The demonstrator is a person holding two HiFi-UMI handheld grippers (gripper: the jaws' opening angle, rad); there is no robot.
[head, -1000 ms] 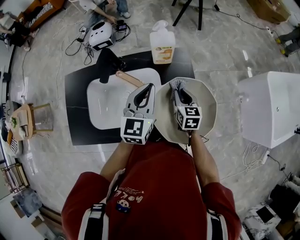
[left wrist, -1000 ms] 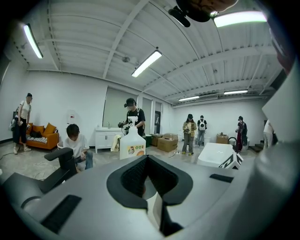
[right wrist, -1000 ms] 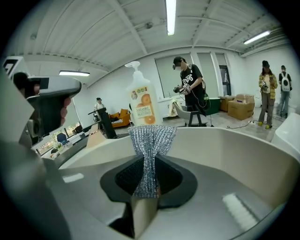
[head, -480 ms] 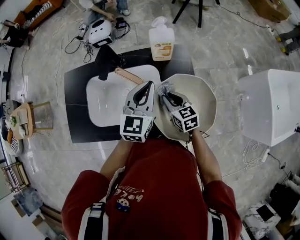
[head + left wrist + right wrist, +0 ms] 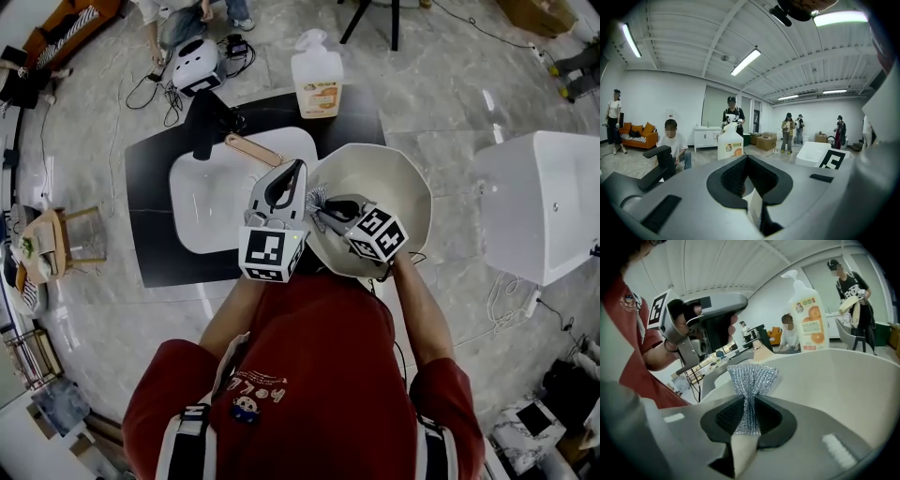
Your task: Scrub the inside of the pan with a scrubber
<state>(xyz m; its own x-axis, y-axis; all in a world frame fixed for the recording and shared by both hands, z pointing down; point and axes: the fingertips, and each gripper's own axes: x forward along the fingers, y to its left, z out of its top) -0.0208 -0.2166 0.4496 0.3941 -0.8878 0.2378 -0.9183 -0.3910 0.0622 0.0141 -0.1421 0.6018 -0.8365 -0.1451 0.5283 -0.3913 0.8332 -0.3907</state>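
Pan [image 5: 394, 178] clamped by left gripper [image 5: 747, 159]; right gripper [image 5: 749, 401] pinches scrubber [image 5: 752, 378] inside it.

Everything is being viewed steeply from overhead and closely along the left gripper [image 5: 746, 158] and right gripper [image 5: 748, 398]; a white orange-labelled bottle [image 5: 317, 82] is being shared.

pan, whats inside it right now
The right gripper is inside the pan, shut on a silver scrubber close to its wall. Otherwise bare cream surface shows; the patch under the gripper is covered.
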